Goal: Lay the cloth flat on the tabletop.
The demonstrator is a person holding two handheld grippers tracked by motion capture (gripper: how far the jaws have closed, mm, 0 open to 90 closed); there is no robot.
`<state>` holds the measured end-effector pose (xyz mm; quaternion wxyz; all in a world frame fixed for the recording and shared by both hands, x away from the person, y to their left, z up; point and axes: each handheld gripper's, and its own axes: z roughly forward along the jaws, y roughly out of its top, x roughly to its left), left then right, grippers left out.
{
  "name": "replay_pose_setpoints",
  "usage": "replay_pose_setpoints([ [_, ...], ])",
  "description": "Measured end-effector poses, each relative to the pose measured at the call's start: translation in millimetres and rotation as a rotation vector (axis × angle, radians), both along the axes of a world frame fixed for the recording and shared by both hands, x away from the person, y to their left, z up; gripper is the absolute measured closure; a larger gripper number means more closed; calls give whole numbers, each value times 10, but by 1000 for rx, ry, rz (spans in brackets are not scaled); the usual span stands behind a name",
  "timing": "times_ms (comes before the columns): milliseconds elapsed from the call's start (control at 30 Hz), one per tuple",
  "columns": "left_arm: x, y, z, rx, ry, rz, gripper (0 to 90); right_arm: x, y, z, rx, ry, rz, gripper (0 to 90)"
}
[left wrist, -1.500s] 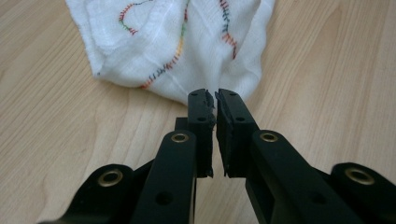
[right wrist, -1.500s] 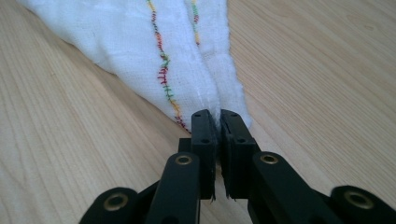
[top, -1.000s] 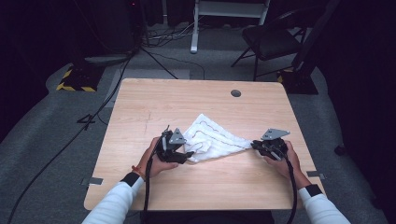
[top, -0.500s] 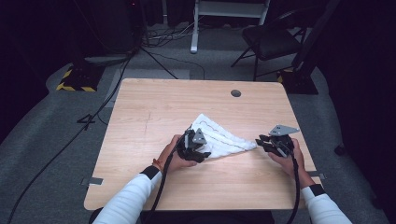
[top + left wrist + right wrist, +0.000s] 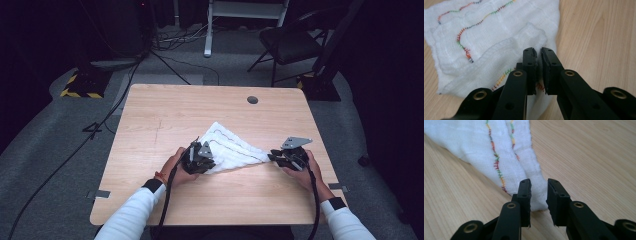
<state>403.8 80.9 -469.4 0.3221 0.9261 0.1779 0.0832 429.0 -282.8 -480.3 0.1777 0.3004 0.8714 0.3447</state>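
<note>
A white cloth (image 5: 230, 147) with coloured stitched lines lies bunched on the wooden table (image 5: 200, 105). My left gripper (image 5: 208, 162) is at its near-left edge. In the left gripper view the jaws (image 5: 537, 51) have just been closing and now pinch a fold of the cloth (image 5: 486, 37). My right gripper (image 5: 272, 156) is at the cloth's pointed right corner. In the right gripper view its jaws (image 5: 539, 182) have just narrowed a little but stand apart. The tip of the cloth (image 5: 474, 145) lies between them, unpressed.
A round cable hole (image 5: 252, 99) sits near the table's far edge. Beyond the table stand a chair (image 5: 290, 42), a yellow-and-black striped base (image 5: 80, 87) and cables on the floor. Bare wood surrounds the cloth on all sides.
My left gripper has shifted slightly right onto the cloth's near-left edge and its jaws have closed on a fold. The right hand has stayed at the right corner.
</note>
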Motion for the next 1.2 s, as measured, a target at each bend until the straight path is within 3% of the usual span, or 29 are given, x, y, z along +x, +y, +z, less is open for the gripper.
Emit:
replay_pose_setpoints([
  [367, -175, 321, -4, -4, 23, 16, 809, -9, 5, -23, -27, 11, -1, 738],
  [733, -264, 727, -15, -28, 41, 95, 801, 15, -22, -28, -51, 18, -35, 727],
  [867, -287, 827, -3, -37, 30, 113, 745, 25, -28, -37, -51, 23, -47, 715],
  [967, -257, 871, 43, -51, 16, 150, 653, 35, -26, -45, -55, 31, -54, 689],
  [1200, -18, 855, 155, -101, -16, 249, 449, 83, -68, -61, -15, 86, -80, 674],
])
